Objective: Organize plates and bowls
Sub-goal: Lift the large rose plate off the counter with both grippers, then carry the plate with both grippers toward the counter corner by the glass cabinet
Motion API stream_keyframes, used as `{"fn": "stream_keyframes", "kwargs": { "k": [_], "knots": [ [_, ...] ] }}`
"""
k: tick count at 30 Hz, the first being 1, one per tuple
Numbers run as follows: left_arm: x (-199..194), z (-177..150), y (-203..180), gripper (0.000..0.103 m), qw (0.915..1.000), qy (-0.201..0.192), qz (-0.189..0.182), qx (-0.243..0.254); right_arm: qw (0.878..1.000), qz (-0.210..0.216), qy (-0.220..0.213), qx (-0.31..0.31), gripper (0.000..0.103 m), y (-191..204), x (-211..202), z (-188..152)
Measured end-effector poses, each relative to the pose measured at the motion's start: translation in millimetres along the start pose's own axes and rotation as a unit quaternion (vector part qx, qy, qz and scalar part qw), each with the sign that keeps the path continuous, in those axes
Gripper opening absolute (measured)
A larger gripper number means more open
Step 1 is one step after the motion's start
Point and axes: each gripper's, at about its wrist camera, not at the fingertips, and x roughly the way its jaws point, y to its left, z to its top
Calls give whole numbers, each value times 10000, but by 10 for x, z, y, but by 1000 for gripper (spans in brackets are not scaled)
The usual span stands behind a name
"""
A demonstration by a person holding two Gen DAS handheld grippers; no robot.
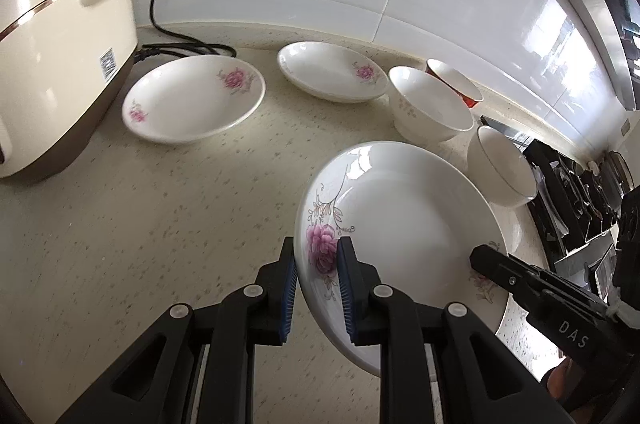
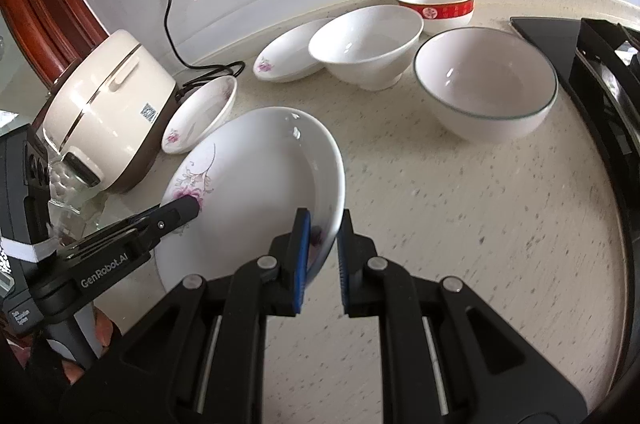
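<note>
Speckled cream stone counter [image 1: 140, 244] under everything, white glossy wall tiles behind. Cream rice cooker [image 1: 60, 44] with a brown base at the counter's far left, black cord trailing from its back. Just right of the cooker, a large white shallow plate with pink flowers [image 1: 400, 224], lifted clear of the counter and tilted, gripped at opposite rims by both claws. Left claw [image 1: 316, 288] nearly closed, blue pads pinching the plate's flowered near rim; right claw [image 2: 322, 252] likewise nearly closed, clamped on the opposite rim. Beside the cooker and behind the held plate, a smaller white floral dish [image 1: 194, 98] flat on the counter; further right of the cooker, a second floral dish [image 1: 332, 70] near the wall. Beyond that, well right of the cooker, a white footed bowl [image 2: 366, 44], a white bowl with a thin green rim [image 2: 486, 84], and a red-banded white bowl [image 2: 436, 4] closest to the wall. Black stove [image 2: 600, 64] at the far right edge.
</note>
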Motion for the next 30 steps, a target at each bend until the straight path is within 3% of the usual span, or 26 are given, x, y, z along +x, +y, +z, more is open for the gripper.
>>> {"fn": "stream_keyframes", "kwargs": {
  "k": [16, 30],
  "knots": [
    [-414, -236, 599, 21, 9967, -273, 527, -558, 9968, 489, 289, -560, 16, 659, 221, -96],
    [-690, -403, 1322, 21, 9873, -404, 846, -1280, 9861, 941, 628, -1215, 16, 1324, 497, -97]
  ]
}}
